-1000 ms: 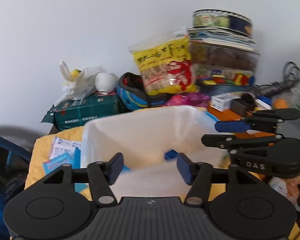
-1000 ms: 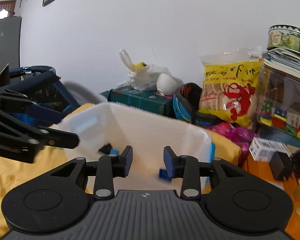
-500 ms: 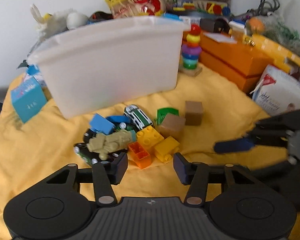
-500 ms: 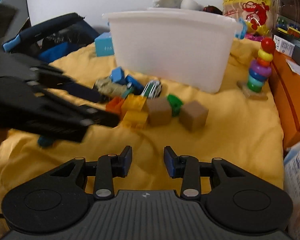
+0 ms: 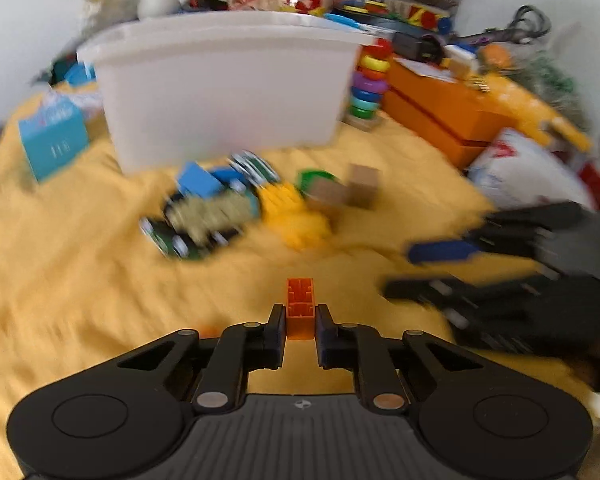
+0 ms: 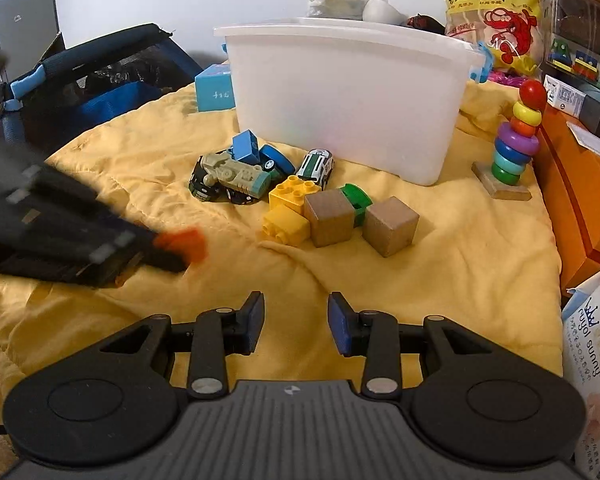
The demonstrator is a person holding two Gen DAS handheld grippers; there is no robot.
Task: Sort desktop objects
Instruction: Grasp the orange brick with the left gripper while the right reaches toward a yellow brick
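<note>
Sorting looks barely begun: left gripper (image 5: 300,330) has its jaws closed on a small orange plastic brick (image 5: 300,307), lifted short of the white plastic tub (image 6: 348,96). Right gripper (image 6: 296,320) hangs wide open, empty. Toy cars, yellow bricks (image 6: 290,210) and wooden cubes (image 6: 390,226) remain on the yellow cloth (image 6: 460,272).

Small orange brick (image 5: 299,307) sits upright, clamped above the yellow cloth (image 5: 80,272).
</note>
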